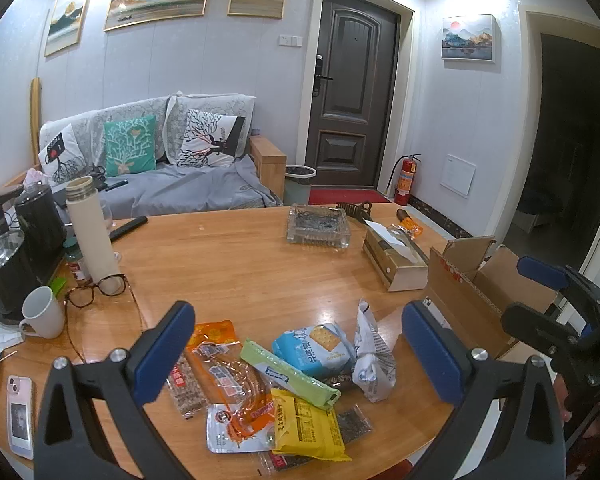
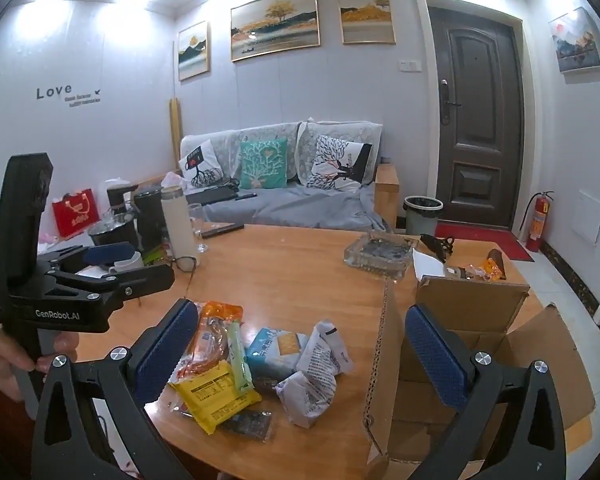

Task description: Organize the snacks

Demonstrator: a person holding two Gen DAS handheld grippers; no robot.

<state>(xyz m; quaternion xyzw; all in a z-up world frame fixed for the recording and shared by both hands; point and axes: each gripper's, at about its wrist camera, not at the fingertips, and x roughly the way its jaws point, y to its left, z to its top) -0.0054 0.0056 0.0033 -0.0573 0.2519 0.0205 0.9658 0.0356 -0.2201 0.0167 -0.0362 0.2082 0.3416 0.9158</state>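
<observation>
- At the far left of the wooden table [image 1: 236,264] stand a black kettle [image 1: 40,216], a steel pot [image 1: 0,268] with a glass lid, and a tall cream flask [image 1: 90,232].
- Just in front of them sit a white mug [image 1: 44,312] and brown-rimmed glasses [image 1: 96,290]; a pink phone [image 1: 20,416] lies at the near left edge.
- The left gripper [image 1: 296,354] hangs above the near edge with its blue-padded jaws spread wide and nothing between them.
- Below it, the snacks lie in a loose heap: an orange sausage pack [image 1: 228,364], a green bar wrapper [image 1: 288,374], a yellow packet [image 1: 308,428], a blue cracker bag [image 1: 314,348] and a crumpled white wrapper [image 1: 372,360], overlapping or touching one another.
- Past the heap, mid-table, sits a glass ashtray [image 1: 318,226], with a tissue box [image 1: 394,258] to its right.
- An open cardboard box [image 2: 472,320] stands on the right of the table, just beside the snacks, its flaps up.
- The right gripper [image 2: 302,362] hovers with one finger over the heap and the other over the box, jaws parted and holding nothing.
- Behind the table, a grey sofa [image 2: 292,200] carries three patterned cushions, the middle one teal [image 2: 264,162].
- Framed landscape pictures [image 2: 275,24] hang on the pale wall above it.
- Further right are a bin [image 2: 422,216], a dark door [image 2: 478,116] with a red mat [image 2: 484,238], and a fire extinguisher [image 2: 538,216] in the corner.
</observation>
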